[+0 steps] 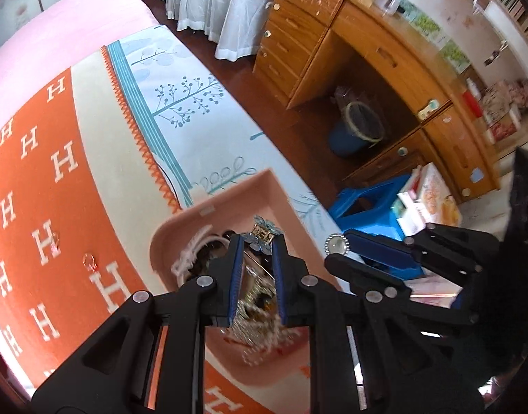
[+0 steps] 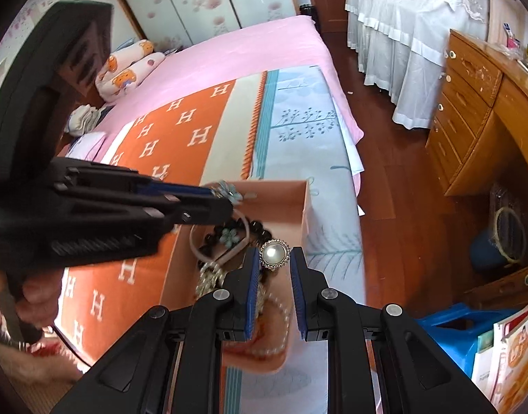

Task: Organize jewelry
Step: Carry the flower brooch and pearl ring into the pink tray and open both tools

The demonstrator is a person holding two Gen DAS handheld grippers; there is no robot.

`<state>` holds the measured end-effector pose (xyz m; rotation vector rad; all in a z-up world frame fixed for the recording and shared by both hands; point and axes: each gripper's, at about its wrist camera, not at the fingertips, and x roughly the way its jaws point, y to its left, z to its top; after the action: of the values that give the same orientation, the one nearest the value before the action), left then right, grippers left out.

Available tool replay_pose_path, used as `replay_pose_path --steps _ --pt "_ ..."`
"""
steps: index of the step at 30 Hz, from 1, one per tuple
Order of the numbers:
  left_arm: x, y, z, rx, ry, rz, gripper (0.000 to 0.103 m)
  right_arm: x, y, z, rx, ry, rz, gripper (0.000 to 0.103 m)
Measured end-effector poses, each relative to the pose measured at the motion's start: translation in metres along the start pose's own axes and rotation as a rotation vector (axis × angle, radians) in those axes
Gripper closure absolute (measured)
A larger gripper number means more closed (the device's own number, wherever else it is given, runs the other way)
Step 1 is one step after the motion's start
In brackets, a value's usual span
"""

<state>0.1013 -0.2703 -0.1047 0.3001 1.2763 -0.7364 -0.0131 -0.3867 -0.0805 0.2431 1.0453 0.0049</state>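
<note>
Right hand-held gripper (image 2: 274, 258) grasps a round pearl brooch with gilt rim (image 2: 274, 254), left hand-held gripper (image 1: 258, 239) a pale-blue flower clip (image 1: 262, 233), both over the near pink cardboard box (image 2: 307, 214) of jewelry on the bed; two small rings (image 1: 89, 261) remain left on the orange blanket (image 1: 39, 158).

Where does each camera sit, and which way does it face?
Left wrist: on the left gripper, looking down into the pink box toward the desk; the right gripper enters.
Right wrist: on the right gripper holding the pearl brooch, facing the bed; the left gripper and hand show.
Shared: box, brooch, blue flower clip.
</note>
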Motion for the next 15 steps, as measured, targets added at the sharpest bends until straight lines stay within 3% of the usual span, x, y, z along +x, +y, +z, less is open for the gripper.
replay_pose_path --steps 7,9,11,15 --pt "0.010 0.009 0.005 -0.018 0.027 0.024 0.087 0.026 -0.001 0.020 -0.009 0.018 -0.017 0.085" --pt "0.007 0.016 0.004 -0.031 0.020 0.031 0.084 0.033 0.000 0.024 -0.013 0.027 -0.016 0.085" --pt "0.001 0.023 0.000 -0.054 0.012 0.039 0.072 0.041 0.001 0.029 -0.019 0.033 -0.011 0.085" --pt "-0.017 0.044 -0.010 -0.120 -0.016 0.056 0.066 0.059 0.007 0.043 -0.040 0.041 -0.004 0.085"
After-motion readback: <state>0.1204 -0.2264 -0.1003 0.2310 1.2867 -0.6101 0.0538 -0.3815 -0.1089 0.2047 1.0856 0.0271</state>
